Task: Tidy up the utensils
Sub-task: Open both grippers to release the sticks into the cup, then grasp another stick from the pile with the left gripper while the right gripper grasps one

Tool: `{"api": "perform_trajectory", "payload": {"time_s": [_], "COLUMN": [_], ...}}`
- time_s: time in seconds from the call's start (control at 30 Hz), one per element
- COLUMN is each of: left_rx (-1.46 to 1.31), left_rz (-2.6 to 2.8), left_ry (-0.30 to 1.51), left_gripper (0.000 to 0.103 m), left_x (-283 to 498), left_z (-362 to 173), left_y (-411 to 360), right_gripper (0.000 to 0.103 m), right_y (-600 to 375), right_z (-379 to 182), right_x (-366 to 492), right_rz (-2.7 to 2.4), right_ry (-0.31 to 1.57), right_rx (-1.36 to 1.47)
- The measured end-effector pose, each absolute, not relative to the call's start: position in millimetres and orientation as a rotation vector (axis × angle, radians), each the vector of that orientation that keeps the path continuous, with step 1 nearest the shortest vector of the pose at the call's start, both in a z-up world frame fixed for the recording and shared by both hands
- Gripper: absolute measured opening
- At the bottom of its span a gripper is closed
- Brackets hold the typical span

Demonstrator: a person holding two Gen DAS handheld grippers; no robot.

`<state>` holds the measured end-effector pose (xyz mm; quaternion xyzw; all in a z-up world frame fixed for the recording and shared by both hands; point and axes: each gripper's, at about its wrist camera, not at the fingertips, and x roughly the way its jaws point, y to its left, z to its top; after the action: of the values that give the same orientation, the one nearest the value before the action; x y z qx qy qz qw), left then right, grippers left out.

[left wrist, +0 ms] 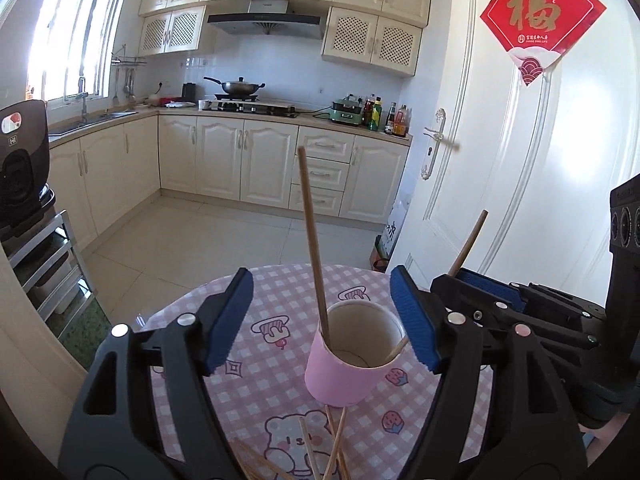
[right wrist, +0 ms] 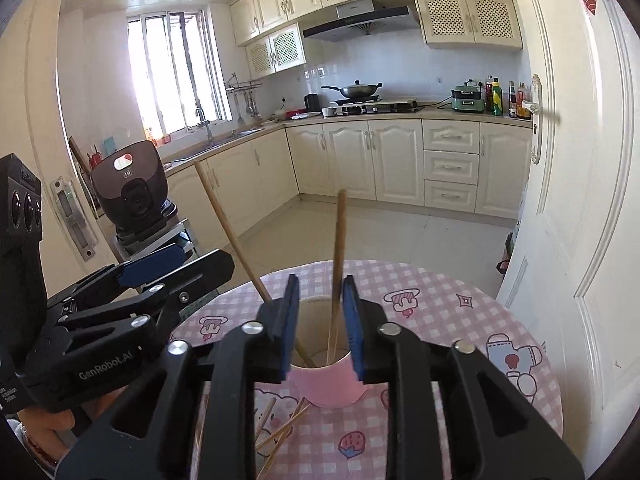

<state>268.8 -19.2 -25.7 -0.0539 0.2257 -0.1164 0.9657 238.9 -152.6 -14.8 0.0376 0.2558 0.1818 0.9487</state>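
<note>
Wok (left wrist: pixel 239 87) on stove (left wrist: pixel 256 107); bottles (left wrist: pixel 394 120) on counter; red door decoration (left wrist: pixel 538 20).

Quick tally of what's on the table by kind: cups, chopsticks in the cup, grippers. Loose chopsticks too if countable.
Pink cup: 1
Chopsticks standing in the cup: 2
Grippers: 2, left gripper and right gripper
Loose chopsticks on the table: a few, partly hidden, count unclear
Total counted: 5

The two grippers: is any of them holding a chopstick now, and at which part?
Nothing is held. The left gripper is open around the pink cup; the right gripper has a chopstick between its fingers, untouched.
</note>
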Motion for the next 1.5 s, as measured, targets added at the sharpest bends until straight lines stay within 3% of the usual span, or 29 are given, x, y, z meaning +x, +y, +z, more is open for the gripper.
{"api": "perform_trajectory", "payload": {"time_s": [0.07,0.17,0.53,1.03,1.07,1.13,1.27,1.33,1.4,1.5], "left_rx": [-0.112,-0.097,-0.057,0.066,0.085,0.114,0.128,0.133,0.131,0.107], "left_rz": [-0.233,-0.218,-0.239,-0.307,-0.299,-0.311,-0.324,-0.326,-0.324,-0.325], "left_ry": [0.459,0.460,0.580,0.868,0.884,0.920,0.985,1.004,1.018,1.029], "left_gripper": [0.074,0.077,0.081,0.079,0.077,0.060,0.046,0.033,0.030,0.010], "left_x": [261,247,209,216,218,222,232,236,241,246], "left_z": [-24,-24,-40,-125,-131,-141,-159,-166,-170,-174], "left_y": [-14,-9,7,-27,-31,-38,-49,-52,-54,-53], "right_gripper": [0.040,0.044,0.046,0.046,0.046,0.046,0.046,0.046,0.046,0.046], "right_y": [-153,-156,-150,-150,-150,-151,-154,-154,-154,-149], "right_z": [-13,-11,-24,-95,-99,-108,-120,-125,-129,-134], "right_x": [234,224,190,184,185,188,191,191,192,195], "right_rz": [0.365,0.358,0.381,0.388,0.386,0.386,0.391,0.394,0.403,0.420], "right_ry": [0.515,0.512,0.557,0.730,0.741,0.766,0.800,0.811,0.824,0.847], "right_rx": [0.079,0.087,0.111,0.141,0.144,0.153,0.164,0.163,0.164,0.155]}}
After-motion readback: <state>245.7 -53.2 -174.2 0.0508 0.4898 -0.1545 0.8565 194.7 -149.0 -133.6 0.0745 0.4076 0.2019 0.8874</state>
